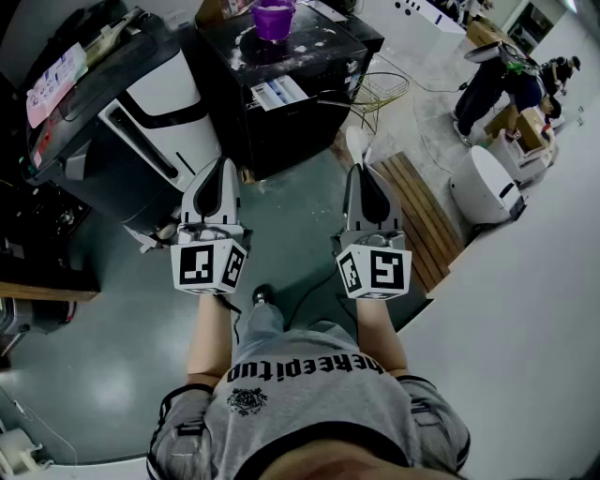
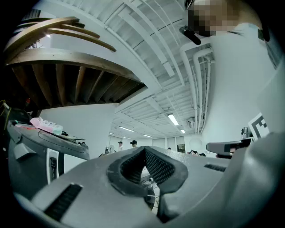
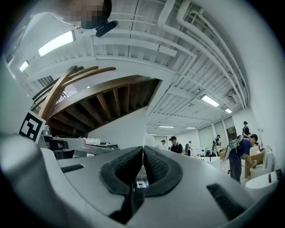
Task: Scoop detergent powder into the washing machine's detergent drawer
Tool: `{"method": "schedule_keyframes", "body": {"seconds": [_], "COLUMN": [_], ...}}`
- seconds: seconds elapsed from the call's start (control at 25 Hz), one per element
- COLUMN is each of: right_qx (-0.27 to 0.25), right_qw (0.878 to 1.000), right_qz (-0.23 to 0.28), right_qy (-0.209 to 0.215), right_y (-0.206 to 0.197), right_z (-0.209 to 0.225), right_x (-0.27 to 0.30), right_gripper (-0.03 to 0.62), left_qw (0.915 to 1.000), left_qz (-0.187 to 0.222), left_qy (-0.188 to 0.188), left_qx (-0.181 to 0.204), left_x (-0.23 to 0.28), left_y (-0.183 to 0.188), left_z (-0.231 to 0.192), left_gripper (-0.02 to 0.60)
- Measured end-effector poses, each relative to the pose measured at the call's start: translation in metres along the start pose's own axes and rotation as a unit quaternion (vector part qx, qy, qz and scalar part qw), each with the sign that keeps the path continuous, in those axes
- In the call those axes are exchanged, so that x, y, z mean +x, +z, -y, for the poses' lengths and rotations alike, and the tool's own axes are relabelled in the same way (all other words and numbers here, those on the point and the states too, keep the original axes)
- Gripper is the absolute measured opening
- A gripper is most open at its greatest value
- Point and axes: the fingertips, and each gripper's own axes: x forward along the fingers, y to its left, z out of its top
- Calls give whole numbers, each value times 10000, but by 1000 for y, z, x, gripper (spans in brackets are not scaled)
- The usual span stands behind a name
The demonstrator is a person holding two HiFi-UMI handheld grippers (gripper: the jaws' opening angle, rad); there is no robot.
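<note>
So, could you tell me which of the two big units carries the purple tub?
The black boxy unit, at the head view's top middle: the purple tub stands on its white-dusted top. The white-fronted unit to its left bears no tub.

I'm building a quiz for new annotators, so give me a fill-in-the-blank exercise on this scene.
1. The bucket on top of the black cabinet is ___ in colour.
2. The left gripper and the right gripper both have their jaws ___, with nothing between them.
3. The slatted wooden board lies on the floor nearest the ___ gripper.
Missing words: purple; shut; right.
</note>
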Motion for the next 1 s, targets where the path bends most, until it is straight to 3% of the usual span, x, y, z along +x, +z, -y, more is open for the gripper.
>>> {"method": "schedule_keyframes", "body": {"seconds": [0.4, 0.6, 1.0], "right_qx": [-118, -418, 102], "right_qw": [9999, 9988, 9989], "right_qz": [77, 238, 434], "right_qy": [29, 50, -152], "right_y": [2, 5, -5], "right_z": [-22, -44, -80], "right_x": [25, 44, 75], "right_gripper": [8, 6, 6], "left_qw": [9999, 9998, 9983], "left_qz": [90, 144, 168], "left_qy": [-43, -161, -521], "left_qx": [-40, 30, 181], "left_x": [10, 21, 38], "left_y": [7, 12, 16], "left_z": [-29, -52, -95], "left_gripper": [4, 3, 3]}}
